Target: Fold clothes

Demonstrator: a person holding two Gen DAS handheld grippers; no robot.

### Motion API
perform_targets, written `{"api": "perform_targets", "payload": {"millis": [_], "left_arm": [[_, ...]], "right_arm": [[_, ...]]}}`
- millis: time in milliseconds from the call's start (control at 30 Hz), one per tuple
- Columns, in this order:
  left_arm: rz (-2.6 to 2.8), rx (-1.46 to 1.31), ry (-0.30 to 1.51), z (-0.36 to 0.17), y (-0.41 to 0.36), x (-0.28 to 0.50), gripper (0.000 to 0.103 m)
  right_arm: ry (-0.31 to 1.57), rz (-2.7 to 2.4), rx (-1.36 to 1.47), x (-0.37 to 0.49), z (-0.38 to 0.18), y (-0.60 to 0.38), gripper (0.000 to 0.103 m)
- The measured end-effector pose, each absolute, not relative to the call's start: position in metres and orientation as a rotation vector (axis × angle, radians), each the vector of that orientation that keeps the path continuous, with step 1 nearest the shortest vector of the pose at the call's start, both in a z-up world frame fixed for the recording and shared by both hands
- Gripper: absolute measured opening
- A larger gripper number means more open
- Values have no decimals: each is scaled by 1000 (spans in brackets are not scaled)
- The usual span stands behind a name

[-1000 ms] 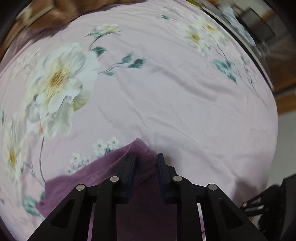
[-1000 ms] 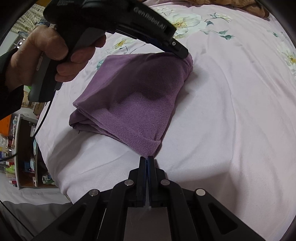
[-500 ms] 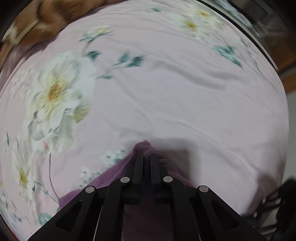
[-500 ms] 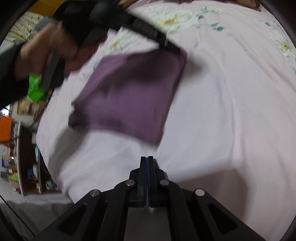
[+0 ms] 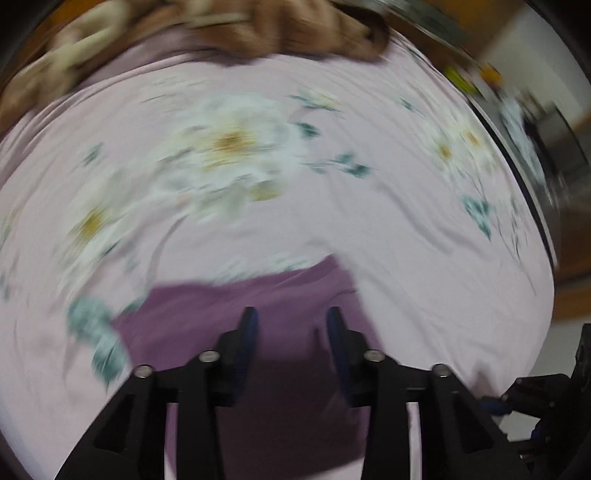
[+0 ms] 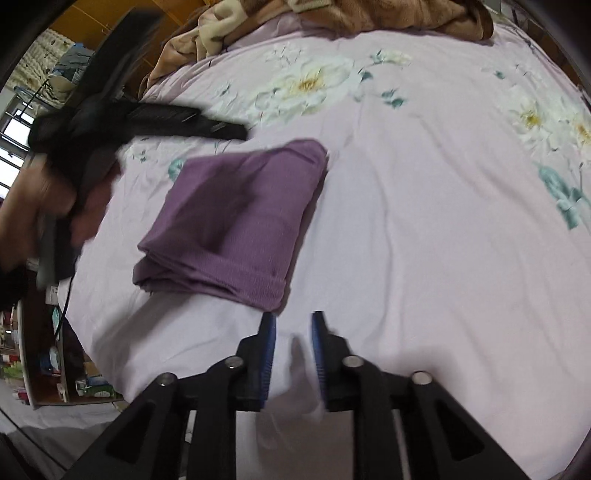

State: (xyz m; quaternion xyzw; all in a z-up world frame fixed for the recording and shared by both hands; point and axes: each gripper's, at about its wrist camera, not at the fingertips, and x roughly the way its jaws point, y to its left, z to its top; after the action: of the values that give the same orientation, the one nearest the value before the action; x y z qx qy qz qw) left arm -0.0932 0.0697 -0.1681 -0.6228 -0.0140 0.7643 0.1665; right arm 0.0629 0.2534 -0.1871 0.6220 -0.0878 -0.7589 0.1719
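Fingers of the left gripper (image 5: 291, 319) are opening, with nothing pinched between them; a moment ago they were clenched on the far corner of the purple garment (image 6: 236, 221), which now lies below them on the bed (image 6: 424, 240). Right gripper (image 6: 293, 325) likewise: fingers opening and parted over bare sheet, just off the garment's near corner, gripping nothing, where half a second back they were pressed together. Left-wrist view heavily blurred, floral print smeared; the hand (image 6: 48, 206) carrying the left gripper is blurred too in the right-wrist view, above the bed's left edge. Garment sits as a compact folded rectangle toward the left side of the bed, layered edges facing the near-left, well clear of the brown blanket (image 6: 351, 16) heaped along the far edge. Reading: both corners released, so this fold looks complete and the piece set down. Likely next either a final tidy or another garment, though none is visible.
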Motion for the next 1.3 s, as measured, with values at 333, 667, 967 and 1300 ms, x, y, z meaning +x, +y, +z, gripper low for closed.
{"api": "perform_targets", "payload": {"millis": [333, 667, 967, 1300], "left_arm": [[2317, -2076, -330, -192, -33, -32, 51], [2285, -2098, -515, -206, -62, -15, 65], [2236, -2065, -420, -230, -48, -35, 75], [2149, -2070, -430, -258, -48, -48, 81]], "right_arm": [[-256, -2110, 1798, 34, -188, 234, 24], [-231, -2029, 1816, 4, -196, 220, 27], [-480, -1999, 1855, -17, -229, 232, 32], [-672, -1956, 1894, -27, -261, 240, 48]]}}
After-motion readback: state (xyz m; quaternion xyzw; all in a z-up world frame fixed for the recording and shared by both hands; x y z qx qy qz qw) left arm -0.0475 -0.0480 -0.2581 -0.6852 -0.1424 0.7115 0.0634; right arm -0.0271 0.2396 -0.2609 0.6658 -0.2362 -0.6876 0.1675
